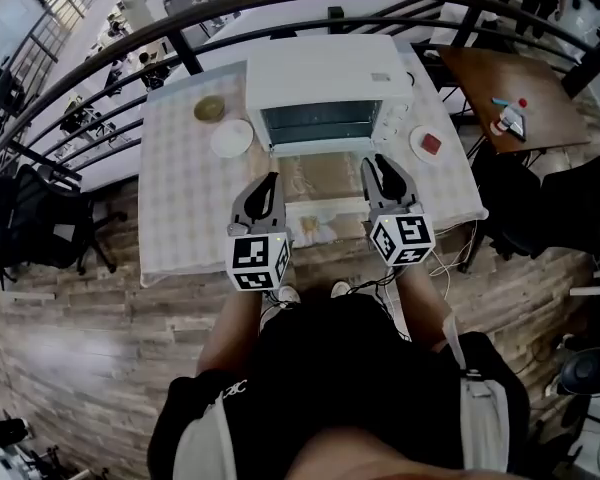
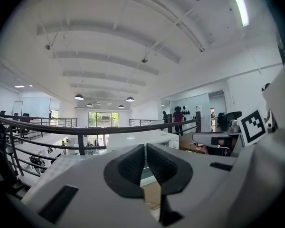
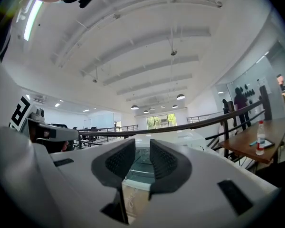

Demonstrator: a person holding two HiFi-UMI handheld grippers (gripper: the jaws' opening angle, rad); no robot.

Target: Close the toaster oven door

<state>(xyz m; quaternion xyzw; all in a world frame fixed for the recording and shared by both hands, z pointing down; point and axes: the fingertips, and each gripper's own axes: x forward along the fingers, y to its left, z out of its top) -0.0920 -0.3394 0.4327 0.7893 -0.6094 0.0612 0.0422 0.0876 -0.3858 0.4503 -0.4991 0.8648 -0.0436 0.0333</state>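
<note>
Head view from above: a white toaster oven (image 1: 325,78) is standing at the far edge of a worktop (image 1: 180,218) covered with a pale checked cloth. Its glass door (image 1: 320,180) is lying fully open, folded down flat toward the person, and the cavity is showing behind it. The left claw (image 1: 270,180) is hovering at the door's left edge and the right claw (image 1: 382,163) at its right edge, both pointing toward the oven; whether either is touching the door cannot be told. In the left gripper view the left claw (image 2: 146,148) is showing its jaws together, with nothing between them. In the right gripper view the right claw (image 3: 142,144) is holding its jaws apart, empty, framing the oven's interior. A small bowl (image 1: 209,109) and a white plate (image 1: 231,137) are sitting left of the oven; a saucer (image 1: 429,144) carrying a red item is sitting to its right.
</note>
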